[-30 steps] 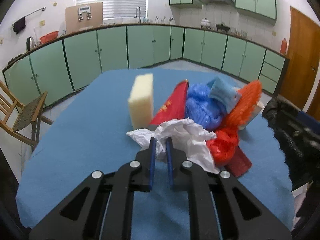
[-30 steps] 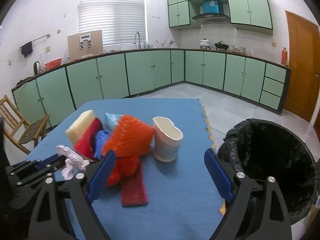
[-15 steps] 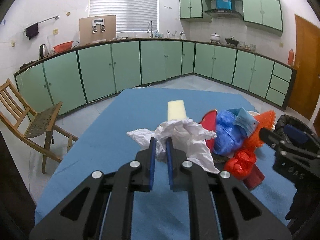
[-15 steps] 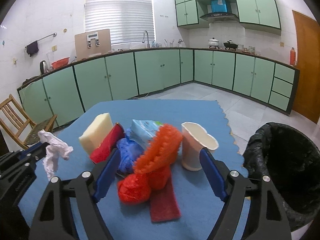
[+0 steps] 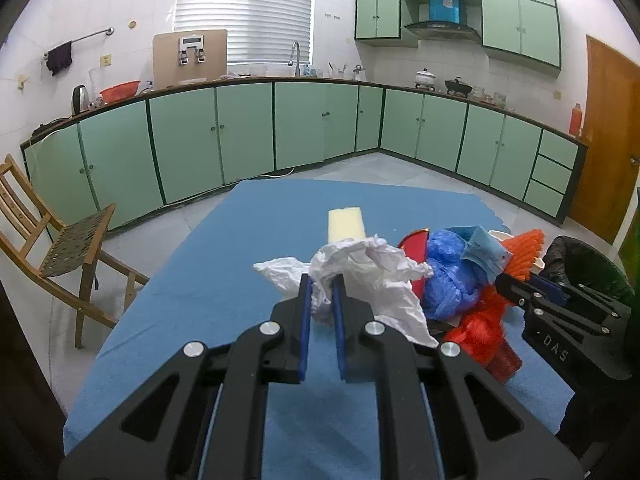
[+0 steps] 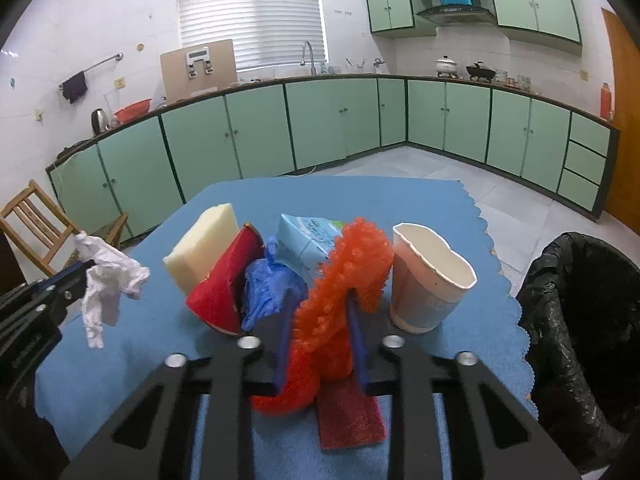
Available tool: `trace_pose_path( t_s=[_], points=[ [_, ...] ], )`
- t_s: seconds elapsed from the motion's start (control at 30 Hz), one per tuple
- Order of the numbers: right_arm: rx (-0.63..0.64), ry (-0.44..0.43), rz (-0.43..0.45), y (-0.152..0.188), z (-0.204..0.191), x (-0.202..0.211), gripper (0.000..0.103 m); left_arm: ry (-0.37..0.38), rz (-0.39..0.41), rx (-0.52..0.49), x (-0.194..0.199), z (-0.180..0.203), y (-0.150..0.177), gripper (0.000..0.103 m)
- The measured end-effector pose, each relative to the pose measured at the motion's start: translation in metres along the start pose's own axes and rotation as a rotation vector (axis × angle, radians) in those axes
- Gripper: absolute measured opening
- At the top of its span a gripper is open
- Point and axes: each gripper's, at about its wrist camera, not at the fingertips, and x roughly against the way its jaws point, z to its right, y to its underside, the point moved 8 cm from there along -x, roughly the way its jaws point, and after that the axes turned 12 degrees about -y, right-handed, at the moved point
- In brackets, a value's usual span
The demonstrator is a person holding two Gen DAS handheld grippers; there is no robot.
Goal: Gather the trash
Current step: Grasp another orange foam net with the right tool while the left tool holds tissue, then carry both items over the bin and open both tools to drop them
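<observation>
The left gripper (image 5: pixel 321 294) pinches a crumpled white tissue (image 5: pixel 360 272) between its blue pads, and the tissue hangs clear above the blue cloth (image 5: pixel 248 240) on the table. The right gripper (image 6: pixel 320 320) is pressed onto an orange foam net (image 6: pixel 344 276), which bulges up between the pads and trails down onto a dark red pad (image 6: pixel 348 420) lying flat on the cloth. The rest of the trash sits bunched just behind the net: a yellow sponge (image 6: pixel 202 246) on edge, a red wrapper (image 6: pixel 224 292) leaning against it, a blue bag (image 6: pixel 266 292), a light blue pack (image 6: pixel 306 244) and a dented paper cup (image 6: pixel 428 284) standing upright to the right. A bin (image 6: pixel 580 320) lined with a black bag stands off the table's right edge. A wooden chair (image 5: pixel 52 236) stands on the floor at left.
</observation>
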Motion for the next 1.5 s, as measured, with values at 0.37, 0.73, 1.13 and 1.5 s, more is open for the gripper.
trace_pose_path(
  t_s=[0.37,0.73,1.13,1.5],
  points=[
    [0.041,-0.019,0.041,-0.013,-0.008,0.029,0.01,0.025,0.027,-0.006,0.012,0.003,-0.01,0.009],
    [0.055,-0.063,0.135,-0.042,-0.018,0.08,0.01,0.052,0.084,0.018,0.039,0.01,-0.031,0.009],
    [0.071,-0.064,0.219,-0.063,-0.014,0.135,0.01,0.112,0.136,0.001,0.067,0.043,-0.051,0.009],
    [0.025,0.01,0.256,-0.07,0.03,0.171,0.01,0.199,0.172,-0.036,0.082,0.1,-0.063,0.009]
  ],
)
